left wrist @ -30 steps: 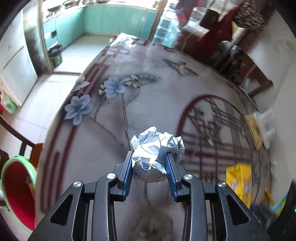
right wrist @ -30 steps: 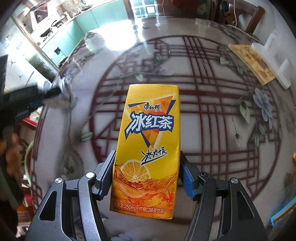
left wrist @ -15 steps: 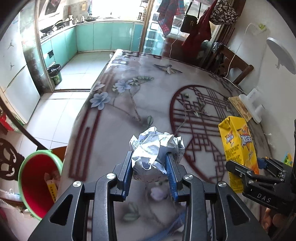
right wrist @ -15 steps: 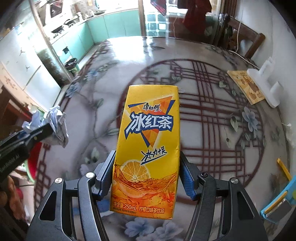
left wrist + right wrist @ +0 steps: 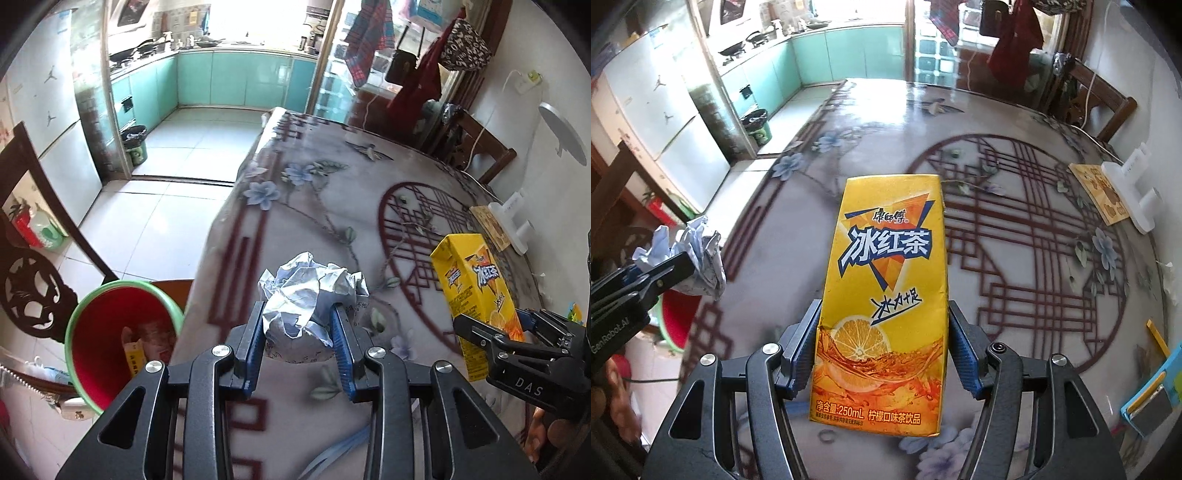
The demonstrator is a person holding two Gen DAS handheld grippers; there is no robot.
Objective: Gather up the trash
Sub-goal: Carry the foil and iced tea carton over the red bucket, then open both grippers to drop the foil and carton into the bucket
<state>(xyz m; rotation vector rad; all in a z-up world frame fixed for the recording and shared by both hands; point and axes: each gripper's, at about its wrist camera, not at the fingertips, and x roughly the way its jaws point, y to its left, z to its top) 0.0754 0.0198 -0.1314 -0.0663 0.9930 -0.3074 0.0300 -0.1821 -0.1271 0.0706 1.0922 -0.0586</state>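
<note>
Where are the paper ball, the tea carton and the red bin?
paper ball [image 5: 306,291], left wrist view, crumpled top
tea carton [image 5: 886,295], right wrist view, front face
red bin [image 5: 99,332], left wrist view, inner wall

Sunlit teal kitchen cabinets [image 5: 236,79], pale floor tiles [image 5: 155,206], floral-patterned table [image 5: 332,206], dark wooden chair [image 5: 484,147].

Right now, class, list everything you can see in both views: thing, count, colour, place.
Crumpled paper: one, white, in left tool.
Drink carton: one, yellow, in right tool.
Bin: one, red with green rim, on the floor beside the table, litter inside.
Table: one, floral cover.
Power strip: one, white, table's far right.
Chairs: dark wood, around table.
Left tool: shut on paper.
Right tool: shut on carton.
</note>
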